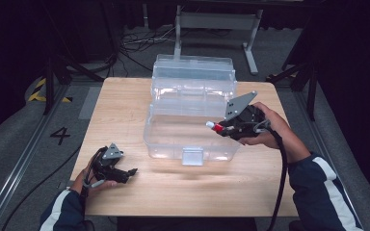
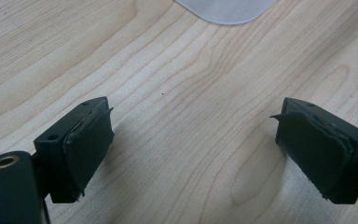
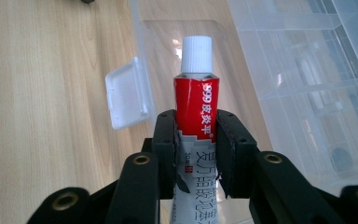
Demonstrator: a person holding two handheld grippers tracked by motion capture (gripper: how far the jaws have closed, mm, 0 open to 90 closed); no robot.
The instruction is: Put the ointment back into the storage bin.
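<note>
1. You are holding the tube [image 3: 196,109] in your right gripper [image 1: 227,129], jaws clamped on its lower body; its long axis is running straight out along the jaws, white cap leading.
2. In the high view the tube [image 1: 215,126] is pointing toward the left side of the table [image 1: 125,106], hanging above the right part of the clear box [image 1: 192,139].
3. The right gripper view is giving you the red band with white print and the ribbed cap, which the high view is reducing to a small red-and-white tip.
4. That view is also showing the box latch [image 3: 127,93] and the compartments of the open lid [image 3: 307,70]; what is lying inside is too faint to tell.
5. Your left gripper [image 2: 191,140] is resting low over bare wood near the table's front left, jaws standing wide apart with nothing between them, and a rounded clear corner [image 2: 226,10] is showing ahead of it.
</note>
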